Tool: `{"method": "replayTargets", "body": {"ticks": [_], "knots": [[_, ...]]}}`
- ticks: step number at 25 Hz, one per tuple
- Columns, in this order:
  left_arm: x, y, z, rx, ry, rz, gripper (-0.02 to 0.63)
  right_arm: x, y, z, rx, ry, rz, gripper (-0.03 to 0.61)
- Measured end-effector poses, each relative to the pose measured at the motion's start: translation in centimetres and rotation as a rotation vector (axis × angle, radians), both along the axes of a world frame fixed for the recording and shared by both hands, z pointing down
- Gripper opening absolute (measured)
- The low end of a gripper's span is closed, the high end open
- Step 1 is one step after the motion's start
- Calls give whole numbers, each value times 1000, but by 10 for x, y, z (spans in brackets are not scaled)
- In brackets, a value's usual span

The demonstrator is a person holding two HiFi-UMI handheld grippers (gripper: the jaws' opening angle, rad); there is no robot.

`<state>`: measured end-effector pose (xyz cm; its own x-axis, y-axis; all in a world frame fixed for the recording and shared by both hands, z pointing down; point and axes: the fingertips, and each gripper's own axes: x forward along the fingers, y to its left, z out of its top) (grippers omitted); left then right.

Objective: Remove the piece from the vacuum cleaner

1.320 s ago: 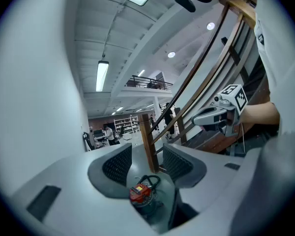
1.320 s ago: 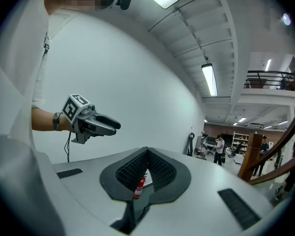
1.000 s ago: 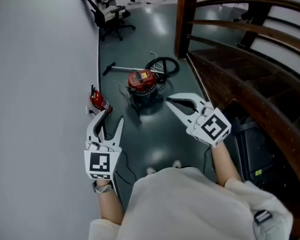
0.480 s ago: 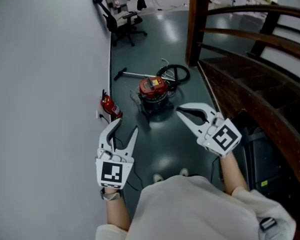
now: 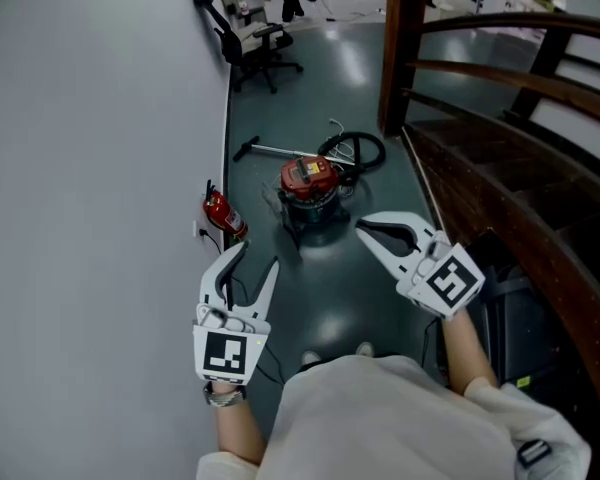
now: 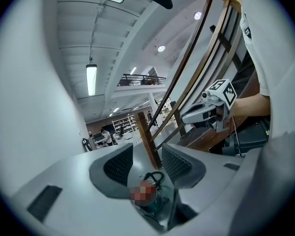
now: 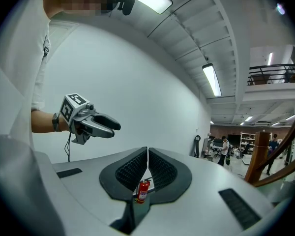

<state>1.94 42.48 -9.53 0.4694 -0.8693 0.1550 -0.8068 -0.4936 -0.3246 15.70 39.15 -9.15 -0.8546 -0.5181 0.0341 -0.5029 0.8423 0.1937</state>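
Observation:
The vacuum cleaner (image 5: pixel 308 183), a dark drum with a red top, stands on the grey-green floor ahead of me. Its black hose (image 5: pixel 357 151) is coiled behind it and a metal wand (image 5: pixel 267 149) lies to its left. My left gripper (image 5: pixel 257 256) is open and empty near the wall, well short of the vacuum; its jaws have just been closing a little. In the left gripper view the vacuum cleaner (image 6: pixel 146 198) shows far off between the pads (image 6: pixel 119 164). My right gripper (image 5: pixel 365 230) is shut with nothing in it, to the vacuum's front right.
A red fire extinguisher (image 5: pixel 220 213) stands against the white wall (image 5: pixel 90 168) just ahead of the left gripper. A wooden staircase with its rail (image 5: pixel 500 73) and post (image 5: pixel 400 48) runs along the right. Office chairs (image 5: pixel 265 43) stand farther back. A black case (image 5: pixel 510 313) lies at my right.
Both grippers and my viewpoint have moved forward along the wall toward the vacuum. The fire extinguisher now sits closer to the left gripper. The left jaws have narrowed slightly.

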Motion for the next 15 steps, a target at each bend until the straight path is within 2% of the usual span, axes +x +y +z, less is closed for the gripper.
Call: {"method": "replayTargets", "body": {"ticks": [9, 15], "knots": [[42, -3, -4, 16, -32, -23, 184, 35, -7, -1, -9, -2, -41, 31], [50, -13, -3, 12, -47, -13, 184, 40, -22, -3, -17, -24, -45, 31]]}}
